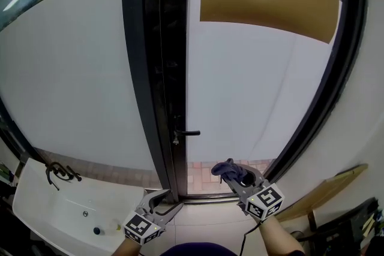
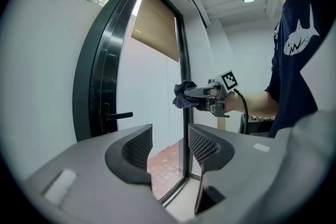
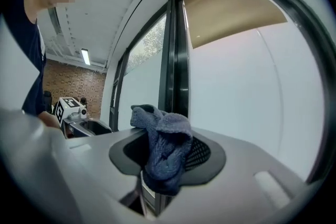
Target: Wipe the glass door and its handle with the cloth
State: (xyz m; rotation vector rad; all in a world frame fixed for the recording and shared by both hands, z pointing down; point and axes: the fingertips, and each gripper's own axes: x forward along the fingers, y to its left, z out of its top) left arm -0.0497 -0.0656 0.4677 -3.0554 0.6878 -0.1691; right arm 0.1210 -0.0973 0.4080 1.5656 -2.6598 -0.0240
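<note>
Cloth (image 3: pixel 165 152), dark blue and bunched, is pinched in the closed jaws of the right gripper (image 1: pixel 235 175), held near the glass door (image 1: pixel 252 87). Handle (image 1: pixel 187 133) lies up-left, untouched. Left gripper (image 1: pixel 167 204): jaws apart, empty. Risk: the wad is small, so jaw tips may scrape the glass under pressure. Only the left gripper view gives a side-on look; contact uncertain.

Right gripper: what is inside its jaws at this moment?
A bunched dark blue cloth sits between the jaws of the right gripper, sticking up above them. It covers the gap and the inner pad faces, so how deep it is pinched cannot be seen.
</note>
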